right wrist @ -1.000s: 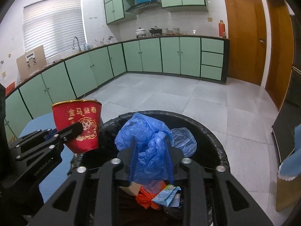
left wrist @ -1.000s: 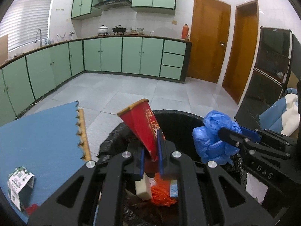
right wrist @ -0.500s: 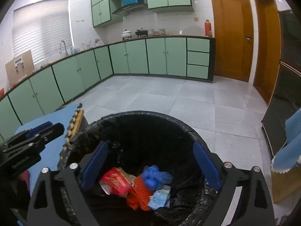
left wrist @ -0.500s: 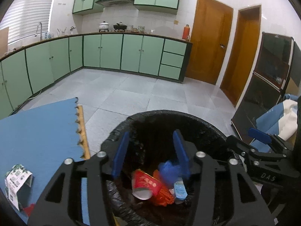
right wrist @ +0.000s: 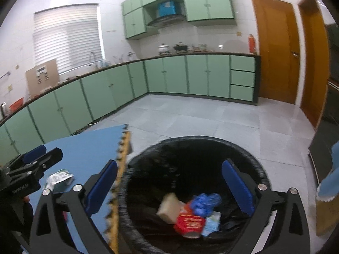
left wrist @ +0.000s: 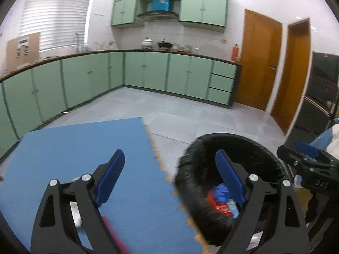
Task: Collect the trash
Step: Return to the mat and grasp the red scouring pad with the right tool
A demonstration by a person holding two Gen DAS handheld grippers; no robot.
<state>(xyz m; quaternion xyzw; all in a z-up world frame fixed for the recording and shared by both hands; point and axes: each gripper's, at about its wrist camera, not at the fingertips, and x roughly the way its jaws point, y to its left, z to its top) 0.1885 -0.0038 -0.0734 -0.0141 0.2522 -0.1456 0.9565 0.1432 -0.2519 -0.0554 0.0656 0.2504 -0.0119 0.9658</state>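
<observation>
A: Jaws? Both spread wide, nothing held: left gripper (left wrist: 169,173) over the blue mat's (left wrist: 74,148) right edge, right gripper (right wrist: 169,182) above the bin (right wrist: 250,156).

B: Trash status?

A: In the bin: red cup (right wrist: 189,224), blue bag (right wrist: 204,203), tan block (right wrist: 169,207), small carton (right wrist: 210,224).

B: Left to do?

A: Crumpled wrapper (right wrist: 58,178) lies near the mat's front-left edge, plus something red, blurred. I'd say mostly done, at least 1 piece left.
</observation>
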